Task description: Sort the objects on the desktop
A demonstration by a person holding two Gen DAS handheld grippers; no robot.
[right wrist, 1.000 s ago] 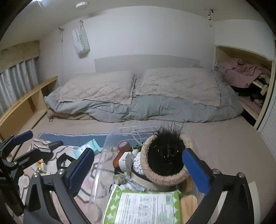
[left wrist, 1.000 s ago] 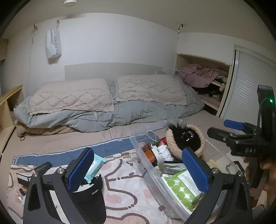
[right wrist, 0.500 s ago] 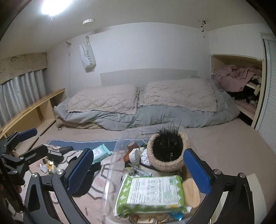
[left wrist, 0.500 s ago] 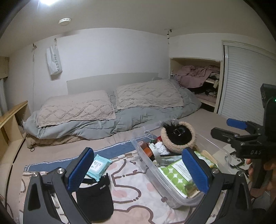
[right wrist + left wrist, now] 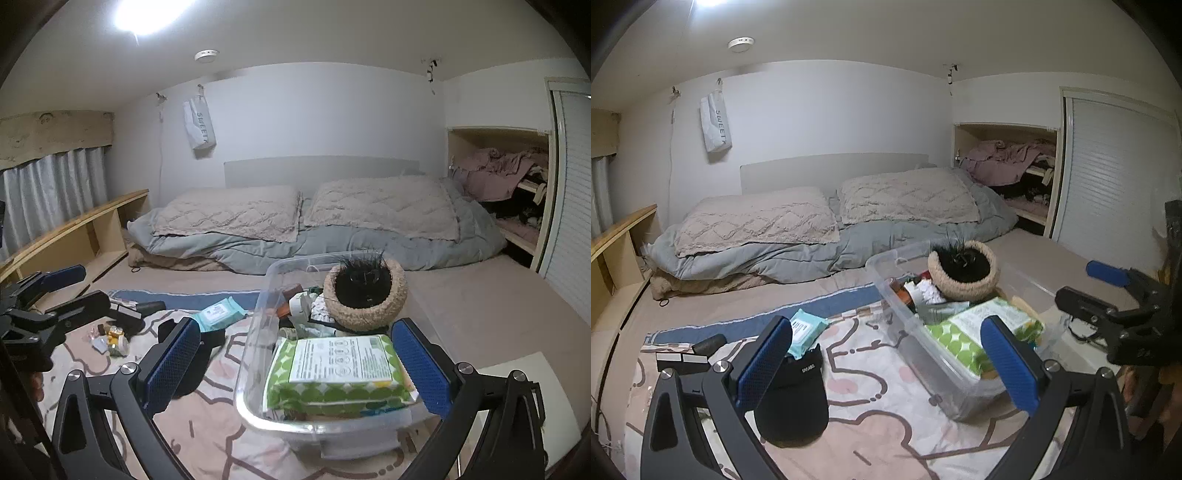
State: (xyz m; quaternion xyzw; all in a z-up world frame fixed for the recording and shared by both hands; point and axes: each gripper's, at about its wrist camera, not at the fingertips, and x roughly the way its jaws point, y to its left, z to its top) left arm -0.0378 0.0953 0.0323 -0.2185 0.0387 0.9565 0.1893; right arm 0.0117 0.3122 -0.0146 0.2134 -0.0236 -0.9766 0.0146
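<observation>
A clear plastic bin [image 5: 905,334] [image 5: 258,314] stands on a patterned mat [image 5: 871,373]. It holds a green wipes pack [image 5: 338,373] [image 5: 975,332], a woven basket with a black furry thing [image 5: 365,291] [image 5: 964,271] and small items. A black visor cap [image 5: 798,402], a teal wipes pack [image 5: 805,330] [image 5: 219,314] and black boxes [image 5: 683,360] lie on the mat left of the bin. My left gripper [image 5: 886,365] is open and empty above the mat. My right gripper [image 5: 295,369] is open and empty above the bin's near end.
A bed with two pillows [image 5: 827,218] and a grey duvet lies behind. A wooden shelf [image 5: 74,236] runs along the left wall. A closet nook with clothes [image 5: 1012,162] is at the right. Small bottles and clutter [image 5: 114,336] lie on the mat's left part.
Both grippers have risen and pulled back, so the bin and mat look farther off and lower. Both stay open and empty.
</observation>
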